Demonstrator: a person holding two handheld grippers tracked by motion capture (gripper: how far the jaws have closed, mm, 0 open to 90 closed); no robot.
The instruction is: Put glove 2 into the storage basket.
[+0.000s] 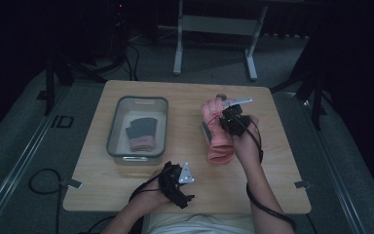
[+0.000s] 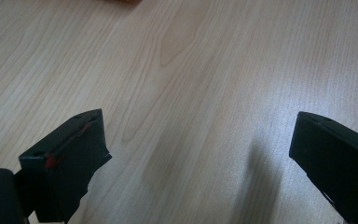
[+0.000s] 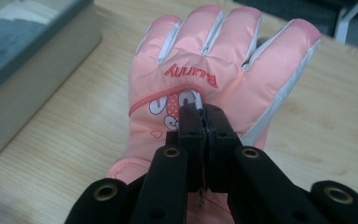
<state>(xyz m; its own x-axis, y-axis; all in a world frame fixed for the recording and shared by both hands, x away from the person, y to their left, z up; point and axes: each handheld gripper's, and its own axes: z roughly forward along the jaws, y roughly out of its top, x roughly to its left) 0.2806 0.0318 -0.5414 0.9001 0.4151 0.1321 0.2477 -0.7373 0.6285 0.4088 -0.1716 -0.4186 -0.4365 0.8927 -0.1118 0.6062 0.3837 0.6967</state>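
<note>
A pink padded glove (image 1: 219, 144) with white trim and a cartoon print lies on the wooden table (image 1: 175, 102), right of centre, with its fingers pointing away from the person. My right gripper (image 1: 226, 117) is over its back and shut on a pinch of the glove's fabric (image 3: 223, 56); the jaw tips (image 3: 204, 114) meet at the print. My left gripper (image 1: 186, 184) rests near the table's front edge. It stands open (image 2: 198, 130) over bare wood, with nothing between its jaws.
A clear tub with a grey rim (image 1: 112, 131) stands left of centre and holds a grey and pink glove (image 1: 141, 132); its wall (image 3: 28, 79) is just left of the pink glove. A small dark round object (image 1: 220, 96) lies past the glove. Cables trail on the floor.
</note>
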